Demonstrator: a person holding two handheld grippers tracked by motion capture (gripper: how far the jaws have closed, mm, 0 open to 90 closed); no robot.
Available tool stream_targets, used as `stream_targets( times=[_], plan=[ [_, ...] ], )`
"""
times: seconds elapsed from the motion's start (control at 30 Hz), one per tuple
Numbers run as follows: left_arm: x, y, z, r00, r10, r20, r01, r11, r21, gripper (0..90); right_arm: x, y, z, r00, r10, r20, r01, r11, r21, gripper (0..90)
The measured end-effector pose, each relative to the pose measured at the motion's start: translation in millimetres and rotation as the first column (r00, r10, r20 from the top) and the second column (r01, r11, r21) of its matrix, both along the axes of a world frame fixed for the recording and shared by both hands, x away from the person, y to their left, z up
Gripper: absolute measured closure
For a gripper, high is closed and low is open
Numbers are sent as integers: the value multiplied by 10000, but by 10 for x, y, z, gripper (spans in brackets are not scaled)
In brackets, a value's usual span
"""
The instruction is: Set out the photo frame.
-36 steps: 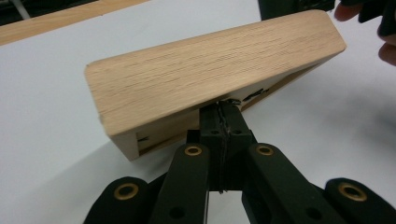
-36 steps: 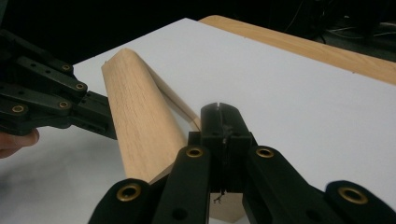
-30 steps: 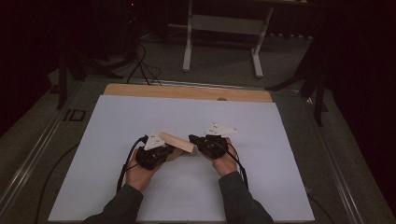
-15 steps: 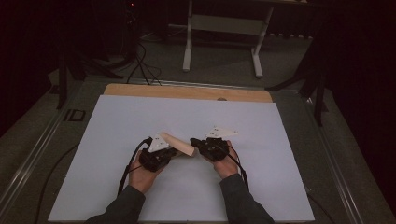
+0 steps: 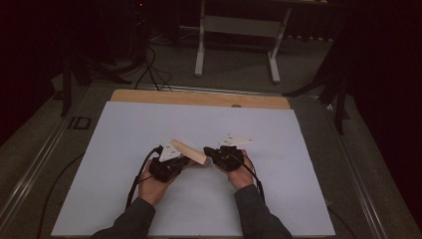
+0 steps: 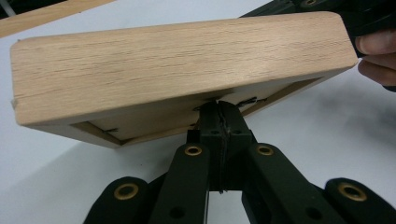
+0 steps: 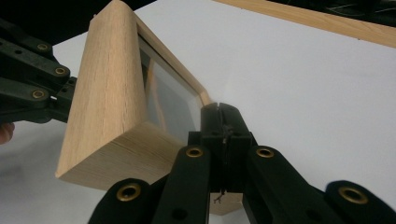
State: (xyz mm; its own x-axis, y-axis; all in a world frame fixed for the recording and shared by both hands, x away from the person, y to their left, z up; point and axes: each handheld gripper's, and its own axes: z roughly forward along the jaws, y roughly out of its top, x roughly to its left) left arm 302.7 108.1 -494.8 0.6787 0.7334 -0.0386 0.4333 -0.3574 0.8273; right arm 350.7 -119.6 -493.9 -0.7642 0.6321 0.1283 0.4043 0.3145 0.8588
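Both forearms come in from the bottom of the high view, sleeves dark, hands side by side and angled inward. The left tongs and the right tongs point toward each other, each pair's jaws pressed together.

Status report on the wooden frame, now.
Left gripper and right gripper both shut on wooden frame. Frame held tilted above the white board. Nothing in the way.
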Motion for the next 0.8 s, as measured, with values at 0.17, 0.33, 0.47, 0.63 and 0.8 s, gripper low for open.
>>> stream_targets(
  times=[0.17, 0.33, 0.47, 0.63, 0.8],
  plan=[
    [20, -9, -14, 10000, 95, -11, -95, 10000, 7, 896, -34, -3, 7, 9998, 192, 19, -192, 9998, -87, 897],
    [33, -17, -15, 10000, 56, -20, -55, 10000, 56, 896, -78, -11, 8, 9997, 252, 6, -251, 9996, -117, 898],
    [43, -21, -18, 10000, 87, -16, -87, 10000, 31, 895, -94, -23, -4, 9996, 273, -2, -273, 9995, -128, 898],
    [63, -34, -18, 9999, 155, -35, -154, 9999, 34, 895, -49, -57, -92, 9998, 37, -184, -46, 9989, -472, 898],
    [91, -42, -43, 9997, 233, -109, -231, 9996, 180, 896, -88, -57, -151, 9993, 184, -316, -206, 9974, -697, 897]
  ],
)
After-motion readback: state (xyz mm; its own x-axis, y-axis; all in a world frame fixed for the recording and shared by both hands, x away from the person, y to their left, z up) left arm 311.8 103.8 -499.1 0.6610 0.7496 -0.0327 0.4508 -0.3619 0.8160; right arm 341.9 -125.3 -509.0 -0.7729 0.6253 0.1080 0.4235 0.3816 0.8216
